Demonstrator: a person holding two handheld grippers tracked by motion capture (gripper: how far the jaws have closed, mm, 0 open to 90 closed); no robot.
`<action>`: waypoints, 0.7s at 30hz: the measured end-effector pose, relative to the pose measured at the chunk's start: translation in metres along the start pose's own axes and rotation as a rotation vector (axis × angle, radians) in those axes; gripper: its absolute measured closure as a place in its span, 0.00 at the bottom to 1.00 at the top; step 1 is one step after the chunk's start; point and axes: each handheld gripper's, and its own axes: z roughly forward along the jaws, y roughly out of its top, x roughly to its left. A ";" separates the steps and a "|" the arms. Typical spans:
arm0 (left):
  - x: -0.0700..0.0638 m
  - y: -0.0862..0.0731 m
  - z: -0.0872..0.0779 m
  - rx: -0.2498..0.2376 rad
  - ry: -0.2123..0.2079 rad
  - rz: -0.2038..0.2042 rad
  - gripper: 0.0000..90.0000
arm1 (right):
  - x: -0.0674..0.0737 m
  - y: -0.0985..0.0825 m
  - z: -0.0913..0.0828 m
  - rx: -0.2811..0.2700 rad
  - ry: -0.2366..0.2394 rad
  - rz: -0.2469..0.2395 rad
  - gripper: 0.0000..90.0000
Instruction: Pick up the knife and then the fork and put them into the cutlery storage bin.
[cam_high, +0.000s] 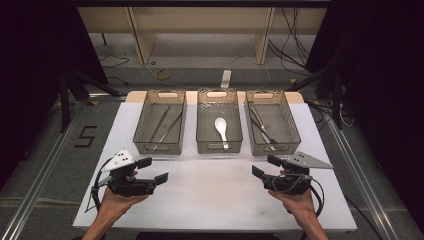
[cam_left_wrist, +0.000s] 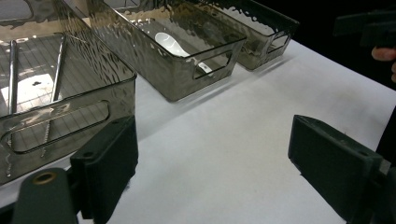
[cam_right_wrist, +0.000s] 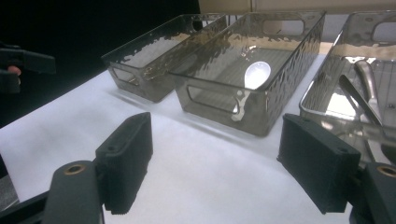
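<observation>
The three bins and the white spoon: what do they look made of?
Bins: smoky see-through plastic, glossy with a rippled texture; contents show through the walls. Spoon in the middle bin: glossy white, likely ceramic or plastic; the look leaves that open.

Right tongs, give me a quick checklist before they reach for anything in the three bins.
1. Right tongs open with nothing between them: ok.
2. Left tongs open and empty: ok.
3. Middle bin holds the white spoon: ok.
4. Right bin holds metal cutlery; exact pieces: cannot tell.
5. Left bin holds thin metal rods: ok.
6. White tabletop bare between both tongs: ok.
</observation>
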 end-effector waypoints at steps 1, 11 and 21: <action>0.000 0.000 0.000 0.000 -0.003 -0.002 0.17 | 0.001 -0.003 -0.001 -0.003 -0.005 -0.002 0.29; -0.002 0.000 0.000 0.002 -0.009 0.008 0.17 | 0.009 -0.019 -0.010 -0.027 -0.027 -0.032 0.25; -0.003 0.000 0.001 0.004 -0.020 0.011 0.17 | 0.009 -0.024 -0.009 -0.005 -0.037 -0.035 0.22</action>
